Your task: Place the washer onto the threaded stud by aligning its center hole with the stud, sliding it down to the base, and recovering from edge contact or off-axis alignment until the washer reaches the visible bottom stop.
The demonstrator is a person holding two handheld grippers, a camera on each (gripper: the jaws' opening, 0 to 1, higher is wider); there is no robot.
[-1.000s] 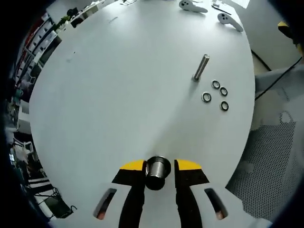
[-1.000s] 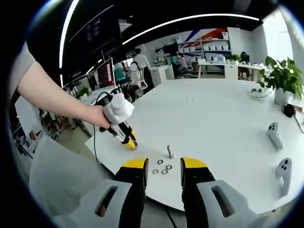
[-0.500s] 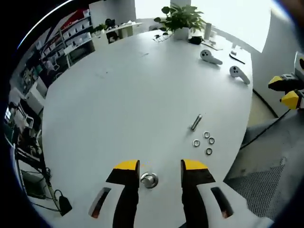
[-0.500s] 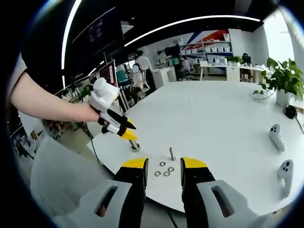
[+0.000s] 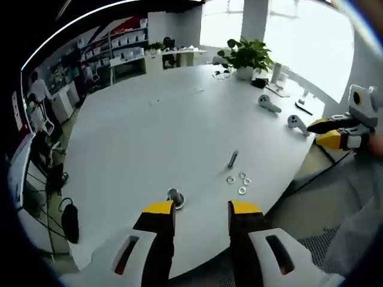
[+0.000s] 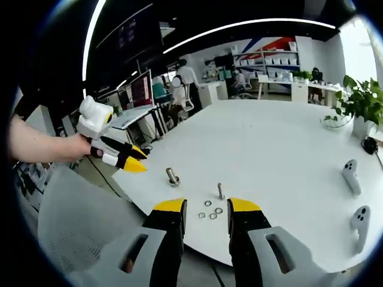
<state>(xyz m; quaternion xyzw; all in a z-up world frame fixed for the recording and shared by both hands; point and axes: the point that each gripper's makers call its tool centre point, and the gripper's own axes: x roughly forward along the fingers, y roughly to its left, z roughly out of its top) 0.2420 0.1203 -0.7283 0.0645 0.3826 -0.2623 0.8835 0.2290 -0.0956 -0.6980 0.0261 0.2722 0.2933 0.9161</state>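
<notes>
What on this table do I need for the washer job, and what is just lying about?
For the job:
threaded stud, upright
four loose washers next to it
both grippers, fingers open and empty: left gripper, right gripper

Lying about:
short metal cylinder standing by the table edge
two white controllers
potted plant

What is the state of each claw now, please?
Left claw: open, holding nothing; the stud stands free on the table.
Right claw: open, holding nothing.

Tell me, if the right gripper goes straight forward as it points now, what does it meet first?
Probably the group of washers between its open jaws, with the threaded stud just behind them; depth is unclear.
</notes>
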